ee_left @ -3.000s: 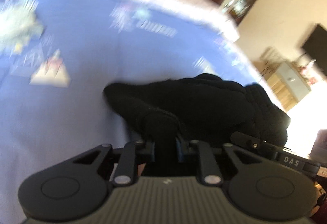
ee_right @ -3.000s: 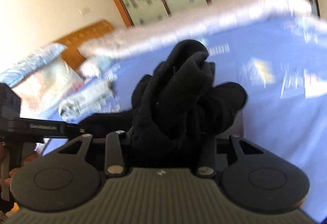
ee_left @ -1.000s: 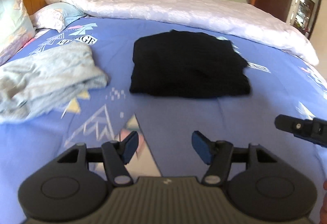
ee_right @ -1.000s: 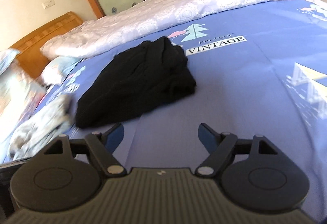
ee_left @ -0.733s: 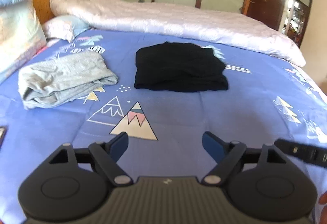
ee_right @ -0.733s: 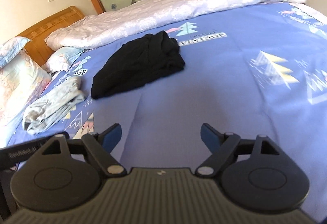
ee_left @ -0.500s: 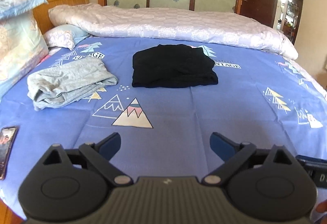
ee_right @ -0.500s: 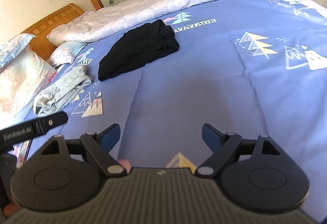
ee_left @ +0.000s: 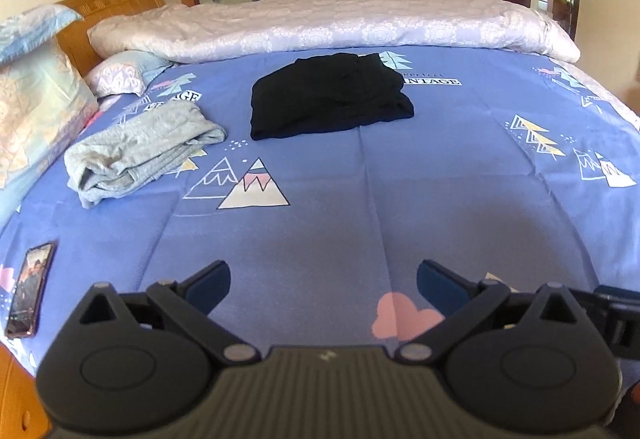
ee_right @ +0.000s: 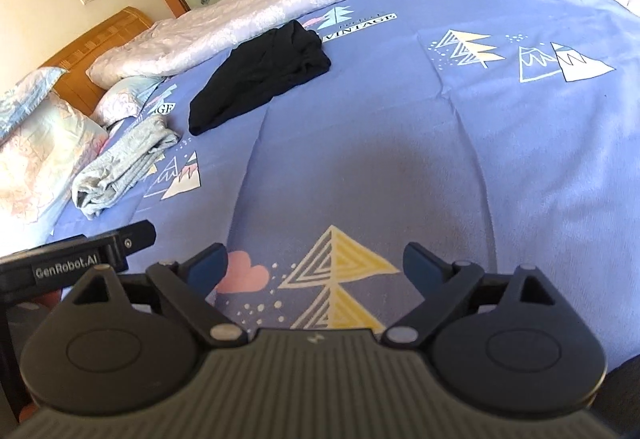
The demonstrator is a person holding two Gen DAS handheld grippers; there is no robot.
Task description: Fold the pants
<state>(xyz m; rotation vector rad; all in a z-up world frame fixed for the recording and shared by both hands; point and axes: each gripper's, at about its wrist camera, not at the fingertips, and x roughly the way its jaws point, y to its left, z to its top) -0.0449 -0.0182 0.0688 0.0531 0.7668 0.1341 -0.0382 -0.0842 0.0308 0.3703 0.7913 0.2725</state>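
Note:
The black pants (ee_left: 328, 97) lie folded in a compact stack on the blue bedspread (ee_left: 360, 199), far ahead of both grippers; they also show in the right wrist view (ee_right: 260, 73). My left gripper (ee_left: 323, 285) is open and empty, low over the near part of the bed. My right gripper (ee_right: 316, 263) is open and empty, also near the bed's front. The left tool's body (ee_right: 76, 259) shows at the left of the right wrist view.
Folded grey pants (ee_left: 140, 149) lie left of the black ones. A phone (ee_left: 30, 289) lies at the bed's left edge. A pale quilt (ee_left: 332, 23) runs along the far side, with pillows (ee_left: 36, 107) and a wooden headboard (ee_left: 116, 3) at left.
Both grippers have let go of the black pants, opened wide and pulled back toward the bed's front. The pants now lie folded and farther away.

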